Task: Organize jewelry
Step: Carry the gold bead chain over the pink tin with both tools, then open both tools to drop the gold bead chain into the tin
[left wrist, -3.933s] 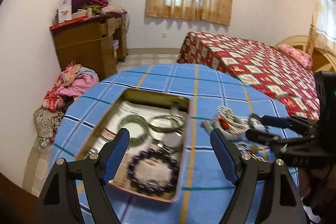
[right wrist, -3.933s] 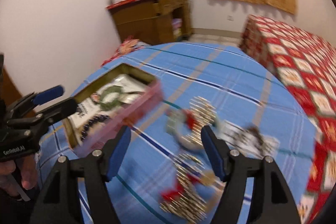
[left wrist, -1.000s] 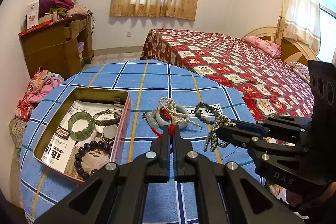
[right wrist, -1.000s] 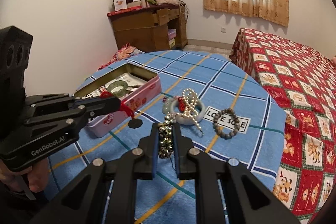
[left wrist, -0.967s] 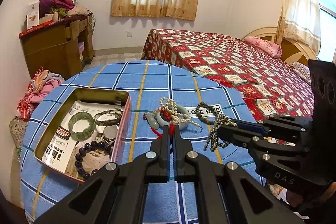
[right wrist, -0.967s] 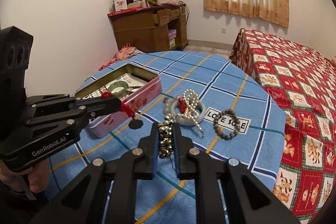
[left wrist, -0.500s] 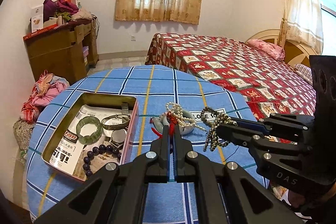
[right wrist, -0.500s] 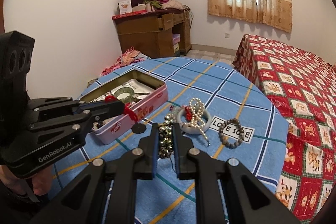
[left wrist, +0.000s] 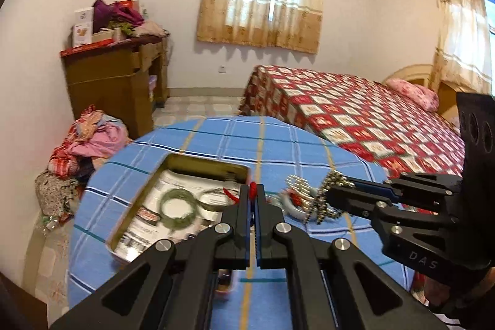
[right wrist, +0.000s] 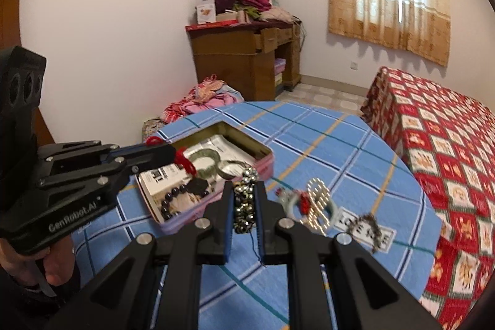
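My left gripper (left wrist: 253, 195) is shut on a red cord (left wrist: 253, 189); in the right wrist view the cord (right wrist: 185, 163) hangs from it with a dark pendant (right wrist: 198, 185) over the open tin (right wrist: 266, 151). My right gripper (right wrist: 244, 197) is shut on a beaded bracelet (right wrist: 245, 200), held above the table; it also shows in the left wrist view (left wrist: 328, 190). The tin (left wrist: 210, 164) holds a green bangle (left wrist: 178, 207), a metal bangle and dark beads (right wrist: 169, 200). A jade bangle with pearls (right wrist: 315, 206) and a bead bracelet (right wrist: 366, 226) lie on the blue checked cloth.
The round table (right wrist: 324, 144) has its edge close on all sides. A bed with a red patterned cover (right wrist: 448, 129) stands to the right. A wooden desk (right wrist: 244, 57) and a pile of clothes (right wrist: 204, 99) are beyond the table's far left.
Both grippers have lifted and moved left toward the tin with their pieces. The pendant on the red cord now hangs over the tin instead of beside it.
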Tool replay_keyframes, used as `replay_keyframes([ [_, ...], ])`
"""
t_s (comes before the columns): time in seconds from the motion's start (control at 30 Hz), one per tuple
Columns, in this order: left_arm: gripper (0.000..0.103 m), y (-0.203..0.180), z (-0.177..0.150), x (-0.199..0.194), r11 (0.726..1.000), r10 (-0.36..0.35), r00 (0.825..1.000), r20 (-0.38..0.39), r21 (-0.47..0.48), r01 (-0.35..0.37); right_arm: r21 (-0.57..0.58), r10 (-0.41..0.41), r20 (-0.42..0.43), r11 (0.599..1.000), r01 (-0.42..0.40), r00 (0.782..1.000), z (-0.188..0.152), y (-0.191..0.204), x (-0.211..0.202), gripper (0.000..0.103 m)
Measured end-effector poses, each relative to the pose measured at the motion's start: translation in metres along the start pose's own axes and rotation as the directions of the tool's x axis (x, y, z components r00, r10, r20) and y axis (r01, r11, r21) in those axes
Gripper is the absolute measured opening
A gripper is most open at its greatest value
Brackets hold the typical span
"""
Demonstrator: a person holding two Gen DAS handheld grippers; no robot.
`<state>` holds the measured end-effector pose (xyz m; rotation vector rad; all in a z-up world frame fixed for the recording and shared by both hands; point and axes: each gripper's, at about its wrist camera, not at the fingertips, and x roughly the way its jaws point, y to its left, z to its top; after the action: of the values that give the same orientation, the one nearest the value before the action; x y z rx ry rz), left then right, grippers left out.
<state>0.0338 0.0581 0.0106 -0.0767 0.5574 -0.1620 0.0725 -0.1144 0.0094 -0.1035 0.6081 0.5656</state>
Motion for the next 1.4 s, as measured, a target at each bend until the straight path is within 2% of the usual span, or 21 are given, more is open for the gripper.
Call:
replay_keyframes([
  [0.17,0.000,0.038,0.013,-0.007,0.998,0.064,0.998,0.023,-0.031,-0.063,-0.034,0.026,0.003,0.999,-0.026,1.000,0.018,0.012,0.011,0.014],
  [0.5,0.000,0.083,0.019,0.008,0.991,0.106,0.994,0.000,-0.082,-0.106,-0.090,0.073,-0.012,0.993,-0.074,0.997,0.038,0.036,0.046,0.014],
  [0.73,0.000,0.091,0.006,0.033,0.989,0.108,0.993,-0.056,-0.097,-0.113,-0.103,0.095,-0.057,0.990,-0.101,0.994,0.029,0.050,0.069,0.014],
  [0.87,0.001,0.088,-0.006,0.044,0.988,0.126,0.988,-0.087,-0.074,-0.133,-0.103,0.103,-0.086,0.988,-0.112,0.991,0.020,0.056,0.082,0.014],
  [1.17,0.001,0.088,-0.021,0.055,0.987,0.144,0.981,-0.130,-0.053,-0.152,-0.078,0.101,-0.160,0.990,-0.114,0.982,-0.004,0.060,0.107,0.014],
  [1.4,0.001,0.084,-0.028,0.061,0.986,0.151,0.976,-0.157,-0.052,-0.161,-0.058,0.092,-0.187,0.993,-0.105,0.978,-0.018,0.057,0.111,0.015],
])
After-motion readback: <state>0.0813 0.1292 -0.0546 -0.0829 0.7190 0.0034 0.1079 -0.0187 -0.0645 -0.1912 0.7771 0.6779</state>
